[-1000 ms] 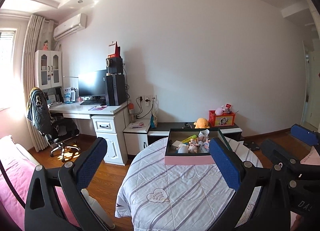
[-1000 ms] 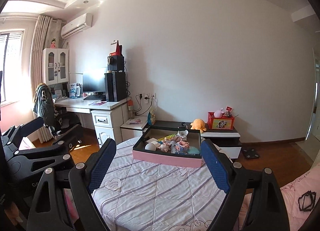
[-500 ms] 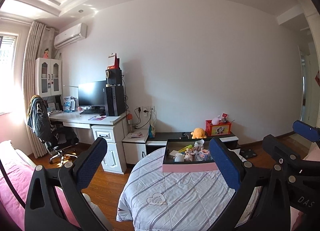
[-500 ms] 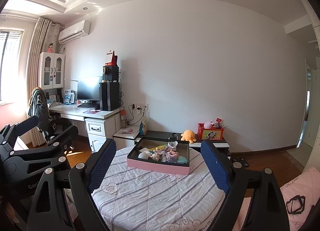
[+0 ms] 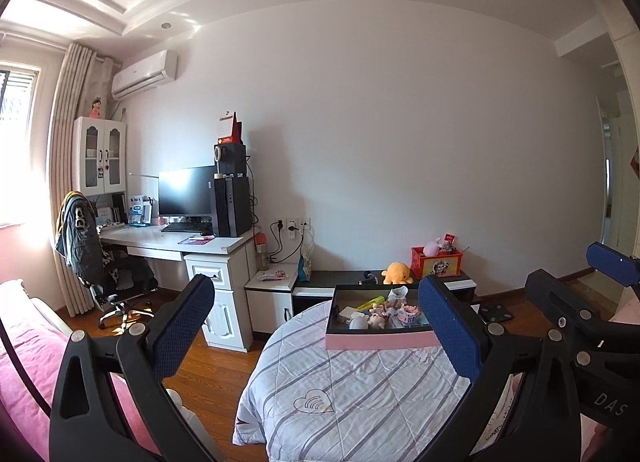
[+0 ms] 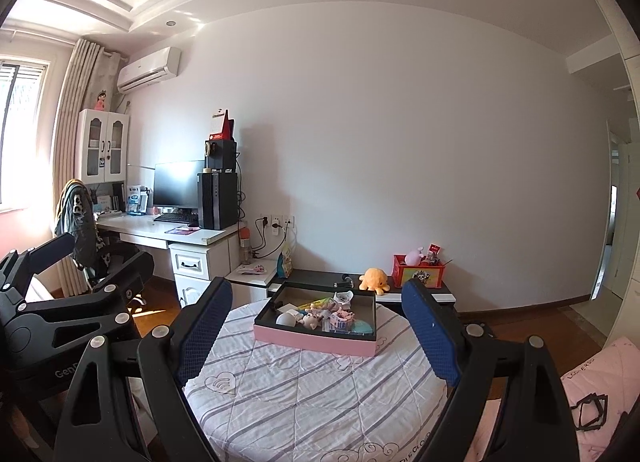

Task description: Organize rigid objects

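Left wrist view: left gripper (image 5: 316, 318) held up off the bench, jaws wide apart, nothing between them; right gripper (image 5: 576, 302) shows at the right side.
Right wrist view: right gripper (image 6: 316, 318) also raised, jaws spread and empty; left gripper (image 6: 68, 302) at the left.
Bench: round, under a striped quilt (image 6: 304, 394).
Task things: small toys and bits (image 6: 320, 316) heaped in the pink tray (image 6: 316, 340) at the far edge of the bench; none seen loose on the quilt.
Stage: fits either items still to be sorted out of the tray or items already gathered in; can't tell which.
Risk, clutter: pieces touch and overlap, so wide jaws could catch two at once or knock a neighbour.
Risk, tray: looks light, sits on soft quilt near the far edge; a push could slide it off.
Risk, reach: tray well away from both grippers, items too small to identify from here, misjudged aim likely.
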A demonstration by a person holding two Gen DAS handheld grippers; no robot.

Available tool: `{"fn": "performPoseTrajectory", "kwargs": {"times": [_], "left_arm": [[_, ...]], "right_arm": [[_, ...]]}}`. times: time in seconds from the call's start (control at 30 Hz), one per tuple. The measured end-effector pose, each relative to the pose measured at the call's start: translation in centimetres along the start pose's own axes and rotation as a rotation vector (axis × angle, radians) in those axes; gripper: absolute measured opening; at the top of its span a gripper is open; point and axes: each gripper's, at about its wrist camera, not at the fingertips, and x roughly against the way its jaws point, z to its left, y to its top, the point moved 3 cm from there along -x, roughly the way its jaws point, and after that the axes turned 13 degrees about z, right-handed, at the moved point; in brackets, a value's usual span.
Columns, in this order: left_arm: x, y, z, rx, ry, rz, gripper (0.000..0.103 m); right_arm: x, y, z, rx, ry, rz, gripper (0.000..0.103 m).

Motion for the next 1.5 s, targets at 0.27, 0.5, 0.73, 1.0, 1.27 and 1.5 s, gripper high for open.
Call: {"fn": "performPoseTrajectory", "kwargs": {"times": [0.27,0.5,0.73,1.0,1.27,1.5], "left_arm": [[0.2,0.1,0.1,-0.003,0.003,-0.001,0.103],[0.2,0.1,0.1,-0.002,0.002,-0.005,0.103],[0.6,0.5,0.0,-0.006,0.010,-0.009,0.103],[1.0,0.8,0.0,-0.007,0.015,-0.018,0.103],[1.4,1.0,-0.2,-0.017,0.036,-0.048,0.103],[1.4,1.1,-0.2,-0.014,0.029,-0.050,0.102]], "right_arm": [[0.0,0.0,0.0,-0.001,0.000,0.002,0.088],[0.1,0.1,-0.2,-0.001,-0.005,-0.001,0.088],[0.2,0.1,-0.4,-0.006,-0.002,0.001,0.088],[0.2,0.2,0.0,-0.013,-0.004,-0.005,0.088],[0.3,0.0,0.1,-0.019,-0.005,-0.003,0.088],[0.5,0.2,0.1,-0.023,-0.001,-0.006,0.088]]}}
